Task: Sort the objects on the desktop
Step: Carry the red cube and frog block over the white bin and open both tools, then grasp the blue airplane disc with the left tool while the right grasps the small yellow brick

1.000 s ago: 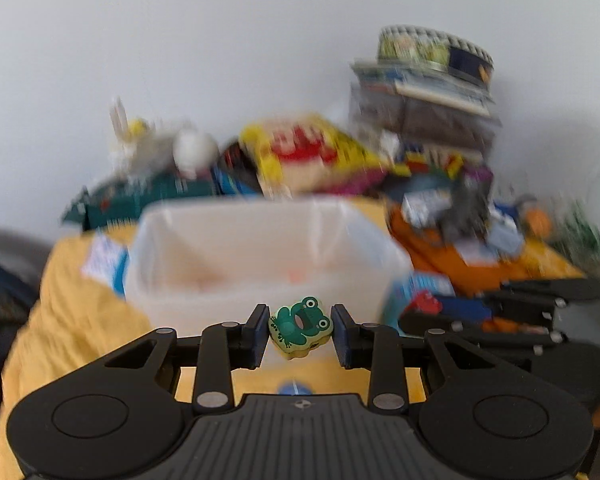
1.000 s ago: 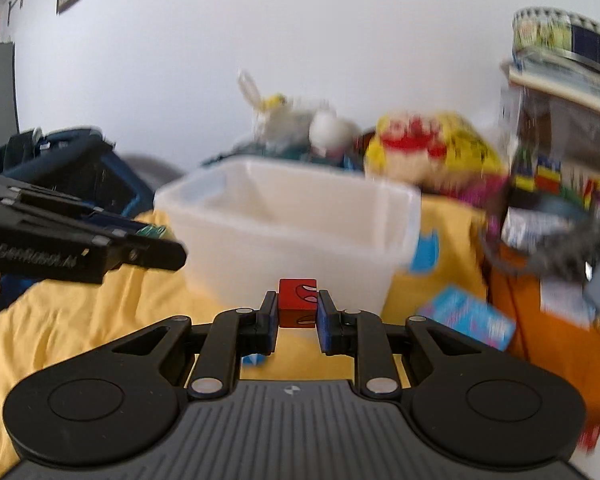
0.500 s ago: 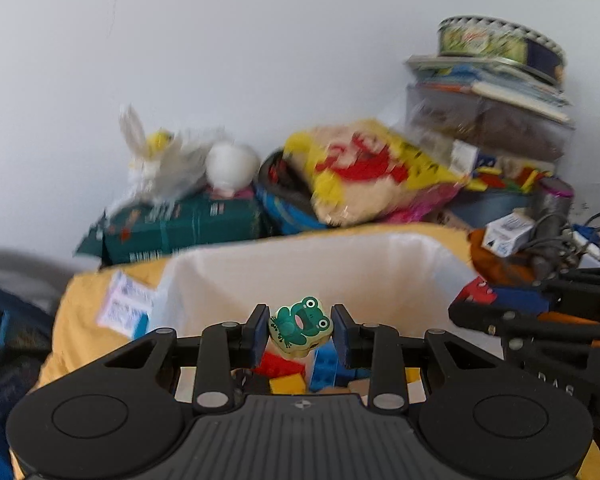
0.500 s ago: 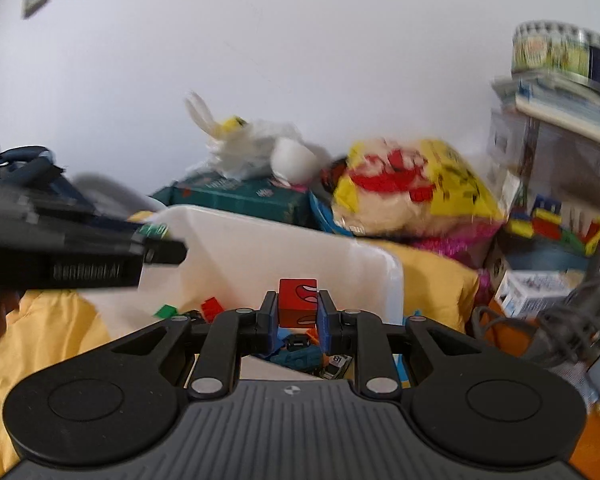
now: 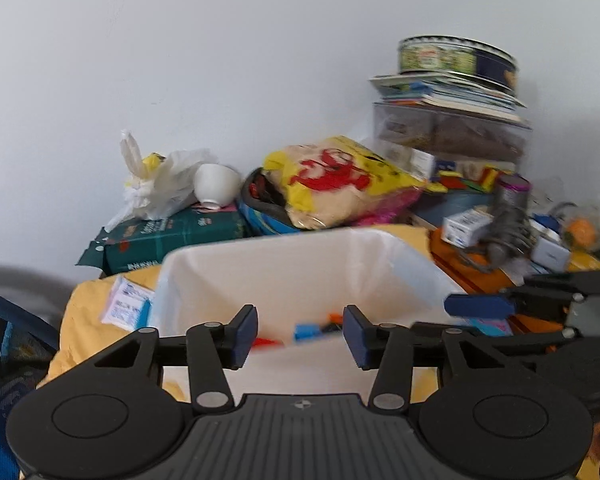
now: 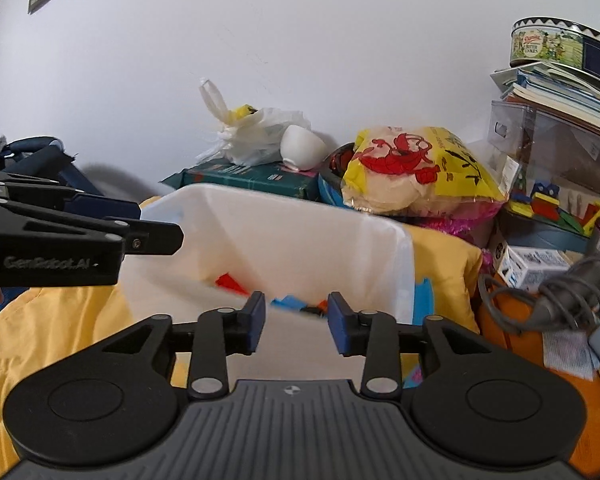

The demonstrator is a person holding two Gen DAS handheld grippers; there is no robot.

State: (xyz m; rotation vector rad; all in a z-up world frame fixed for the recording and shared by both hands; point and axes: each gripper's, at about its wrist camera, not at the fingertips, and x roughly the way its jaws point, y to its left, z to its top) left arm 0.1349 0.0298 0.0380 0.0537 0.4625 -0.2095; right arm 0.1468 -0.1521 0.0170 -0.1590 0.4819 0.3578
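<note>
A white translucent plastic bin (image 5: 284,264) (image 6: 300,232) stands on a yellow cloth, with red, blue and orange toy pieces (image 5: 308,330) (image 6: 296,303) lying inside. My left gripper (image 5: 299,334) hangs over the bin's near rim; its jaws are opening and nothing is between them. My right gripper (image 6: 296,322) is at the same rim; its jaws are opening too, with nothing between them. The right gripper also shows at the right of the left wrist view (image 5: 476,305), and the left gripper at the left of the right wrist view (image 6: 148,236). The green frog piece and the red block are out of sight.
Behind the bin are a green box (image 5: 168,236), a white plastic bag (image 5: 160,184), a white cup (image 5: 216,184) and a yellow snack bag (image 5: 340,184). To the right stand stacked books with a round tin (image 6: 560,44), small boxes and cables (image 6: 556,296). Yellow cloth (image 6: 48,320) covers the surface.
Both grippers moved over the bin, then opened. The green frog piece left the left gripper and the red block left the right gripper.
</note>
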